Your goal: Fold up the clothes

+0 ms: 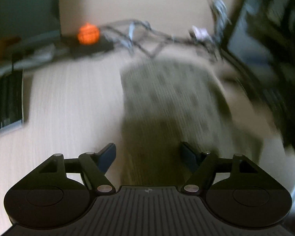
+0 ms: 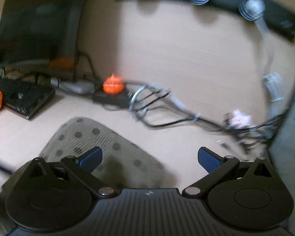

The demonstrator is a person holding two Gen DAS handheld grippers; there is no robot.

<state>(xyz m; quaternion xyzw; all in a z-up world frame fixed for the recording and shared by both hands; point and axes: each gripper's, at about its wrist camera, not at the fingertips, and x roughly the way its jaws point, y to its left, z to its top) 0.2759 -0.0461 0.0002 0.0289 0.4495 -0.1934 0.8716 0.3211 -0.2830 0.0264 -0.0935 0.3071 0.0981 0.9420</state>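
Spotted cloth (image 1: 173,98) flat, long axis fwd from left claw (image 1: 148,156).

Wood desk (image 2: 186,49) w/ dotted cloth (image 2: 100,137), cables (image 2: 157,106)

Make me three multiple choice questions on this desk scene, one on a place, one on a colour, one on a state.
1. Where does the spotted cloth lie?
A. flat on the desk
B. on the keyboard
C. hanging from a hook

2. What colour is the small round figure on the black box?
A. green
B. orange
C. white

3. How do the right gripper jaws stand?
A. shut on the cloth
B. shut on a cable
C. open, holding nothing

Answers: 1 A, the cloth lies spread on the wood; 2 B, it is bright orange; 3 C, a clear gap shows between the blue pads.
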